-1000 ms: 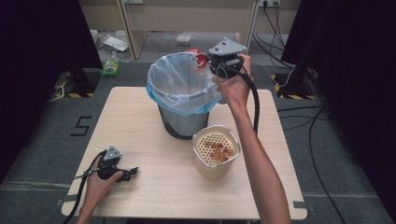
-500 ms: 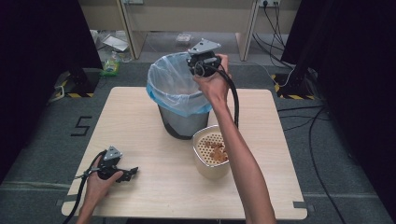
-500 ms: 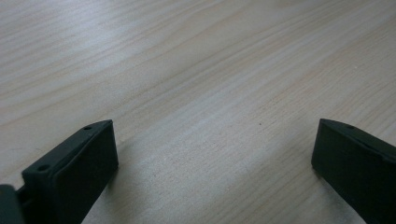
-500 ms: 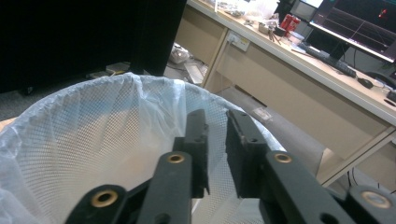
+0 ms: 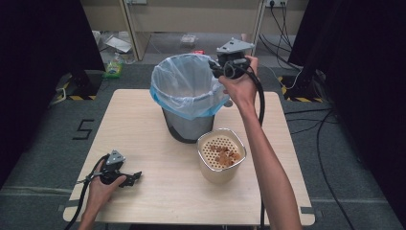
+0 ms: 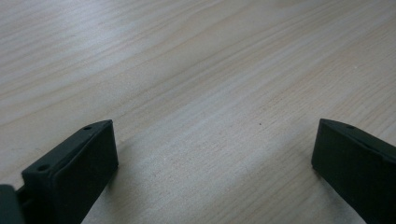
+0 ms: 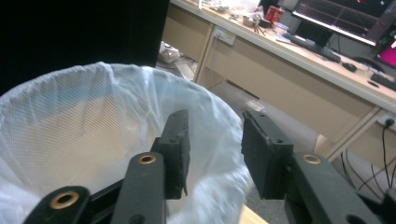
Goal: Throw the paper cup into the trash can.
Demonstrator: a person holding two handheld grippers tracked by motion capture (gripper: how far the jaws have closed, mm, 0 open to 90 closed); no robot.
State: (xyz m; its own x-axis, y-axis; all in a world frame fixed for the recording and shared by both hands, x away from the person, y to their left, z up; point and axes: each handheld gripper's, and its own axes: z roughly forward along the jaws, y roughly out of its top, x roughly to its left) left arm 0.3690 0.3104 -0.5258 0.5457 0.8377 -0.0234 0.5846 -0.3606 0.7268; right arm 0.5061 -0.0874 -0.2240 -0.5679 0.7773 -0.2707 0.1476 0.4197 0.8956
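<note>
Right hand-held gripper (image 5: 216, 68) over the rim of the grey bin lined with a pale blue plastic bag (image 5: 184, 93), jaws just opened, nothing between them. Left hand-held gripper (image 5: 135, 177) resting on the wooden worktop (image 5: 158, 196), jaws apart. Risk: snagging the liner on withdrawal, or clipping the perforated cream scrap container (image 5: 221, 154) beside the bin.

Waste bin (image 5: 187, 103): 1 dark round bin, upright at the table's centre toward the far edge, lined with a translucent pale-blue bag (image 7: 70, 126) folded over its rim, mouth open.

Perforated container (image 5: 221, 155): 1 cream tub, upright just near-right of the bin, brown scraps (image 5: 225, 154) on its holed insert.
</note>
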